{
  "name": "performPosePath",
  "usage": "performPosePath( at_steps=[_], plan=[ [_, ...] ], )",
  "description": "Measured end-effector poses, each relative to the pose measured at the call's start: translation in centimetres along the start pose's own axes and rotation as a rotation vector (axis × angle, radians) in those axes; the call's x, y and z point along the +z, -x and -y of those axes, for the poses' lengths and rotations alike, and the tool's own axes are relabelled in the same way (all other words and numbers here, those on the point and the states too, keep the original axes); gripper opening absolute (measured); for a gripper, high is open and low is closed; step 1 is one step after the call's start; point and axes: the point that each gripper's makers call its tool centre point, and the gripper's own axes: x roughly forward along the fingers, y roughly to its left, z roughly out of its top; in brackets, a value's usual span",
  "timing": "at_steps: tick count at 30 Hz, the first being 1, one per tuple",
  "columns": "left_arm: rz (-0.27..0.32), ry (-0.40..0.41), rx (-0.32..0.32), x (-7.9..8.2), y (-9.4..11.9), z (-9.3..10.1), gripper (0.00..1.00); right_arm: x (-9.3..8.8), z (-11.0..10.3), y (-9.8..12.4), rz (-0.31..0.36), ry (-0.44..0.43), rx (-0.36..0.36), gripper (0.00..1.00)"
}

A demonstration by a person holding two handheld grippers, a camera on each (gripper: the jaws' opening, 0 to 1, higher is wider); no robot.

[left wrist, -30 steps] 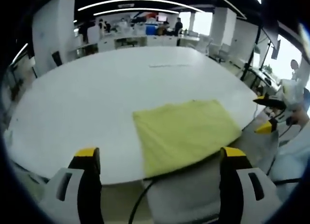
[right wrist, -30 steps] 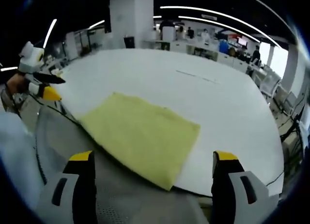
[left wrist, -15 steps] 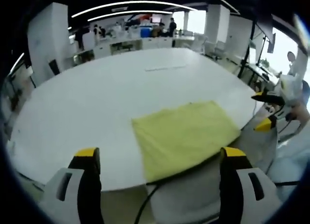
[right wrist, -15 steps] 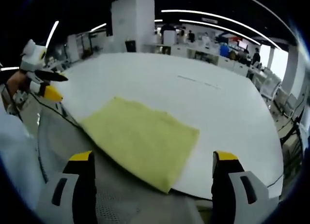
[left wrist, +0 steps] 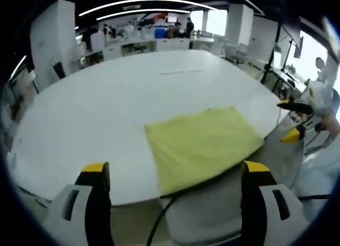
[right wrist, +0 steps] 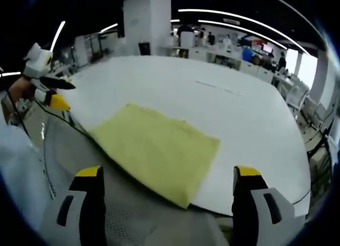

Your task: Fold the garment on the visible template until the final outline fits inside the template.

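Observation:
A folded yellow garment [left wrist: 202, 145] lies flat at the near edge of a large white table [left wrist: 106, 108]; the right gripper view shows the same garment [right wrist: 156, 147] on that table [right wrist: 223, 113]. My left gripper [left wrist: 172, 174] is open, held back off the table edge, nothing between its yellow-tipped jaws. My right gripper [right wrist: 164, 174] is open too, also short of the garment. The right gripper [left wrist: 291, 121] enters the left gripper view at the far right, jaws apart. In the right gripper view the left gripper [right wrist: 50, 92] comes in at the far left. No template outline is discernible under the garment.
A grey mesh chair back [right wrist: 138, 214] stands between me and the table, also seen as the chair back [left wrist: 207, 209]. A faint strip [left wrist: 180, 71] lies on the far table. Office desks, pillars and people fill the background.
Both views have shifted slightly with my hands. The garment lies as before and both grippers stay open.

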Motion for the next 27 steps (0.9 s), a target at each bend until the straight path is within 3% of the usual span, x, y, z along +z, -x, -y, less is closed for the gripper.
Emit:
performPosePath(
  at_steps=[27],
  plan=[
    [-0.008, -0.011, 0.015, 0.1, 0.27, -0.49, 1.0, 0.2, 0.1, -0.34, -0.004, 0.008, 0.003, 1.0]
  ],
)
